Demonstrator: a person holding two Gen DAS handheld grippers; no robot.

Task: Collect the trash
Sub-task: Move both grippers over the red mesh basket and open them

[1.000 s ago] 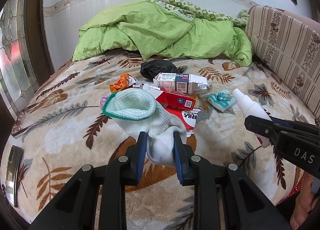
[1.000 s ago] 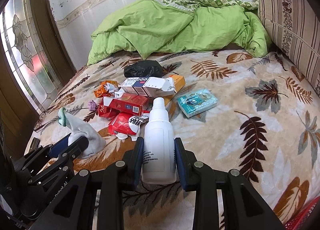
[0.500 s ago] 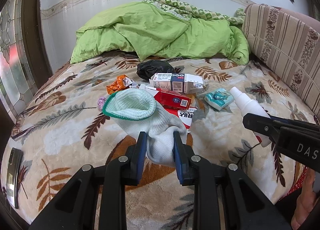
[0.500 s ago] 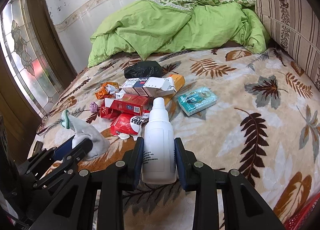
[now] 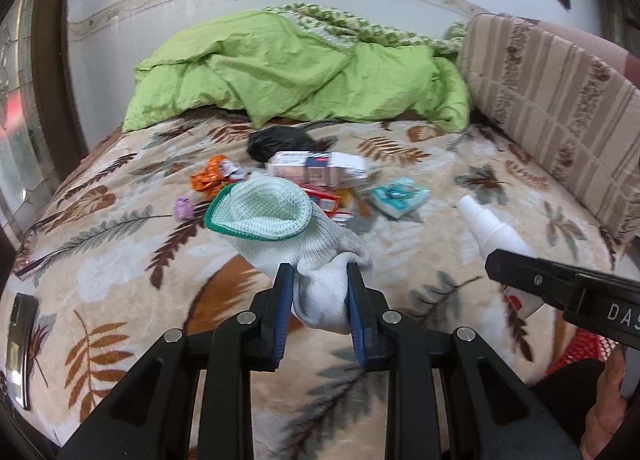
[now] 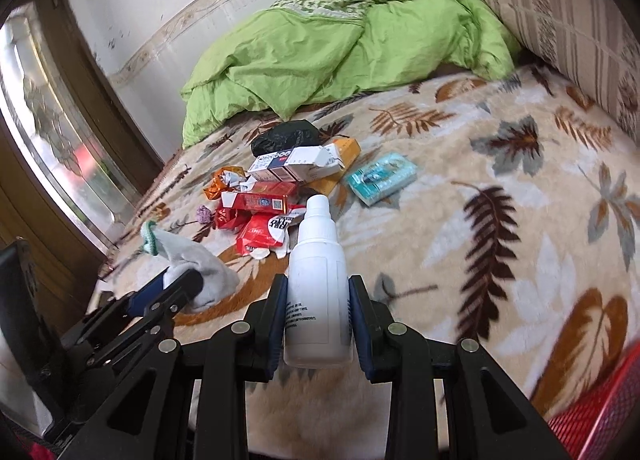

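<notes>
Collecting trash from a bed spread with a beige leaf-patterned blanket (image 6: 500, 164); left tongs (image 5: 316, 296) pinching a white knitted sock with a green-edged cuff (image 5: 280, 228) by its toe end, cuff open and pointing forward and up, away from the tongs; right tongs (image 6: 318, 316) pressed against both sides of a white plastic bottle with a rounded cap (image 6: 318, 260), held off the blanket, long axis running straight ahead along the fingers, cap farthest from the hand.

Ahead of both tongs, near the middle of the bed, the remaining litter: a crumpled black plastic bag (image 6: 286, 136) farthest back; a white cardboard carton with dark print (image 6: 296, 164) just in front of it, lying across a flat yellow-orange box (image 6: 344, 154); a red cardboard box (image 6: 262, 200) and a torn red-and-white wrapper (image 6: 264, 234) nearer; an orange crumpled foil wrapper (image 5: 210, 178) and a small purple wad (image 5: 183, 207) to the left of the heap; a teal tissue packet (image 6: 380, 178) apart on the right, long axis slanting up to the right.

At the lower right edge of the right wrist view, below the bed edge, a strip of red mesh basket (image 6: 600, 412), probably the bin; lying right of and beneath the bottle, nearer the right hand than the left; likely next step a swing down and right to drop the bottle, the sock following across; both tongs full, so no further pickup before unloading.

Bunched green duvet (image 5: 296, 72) against the far wall.
</notes>
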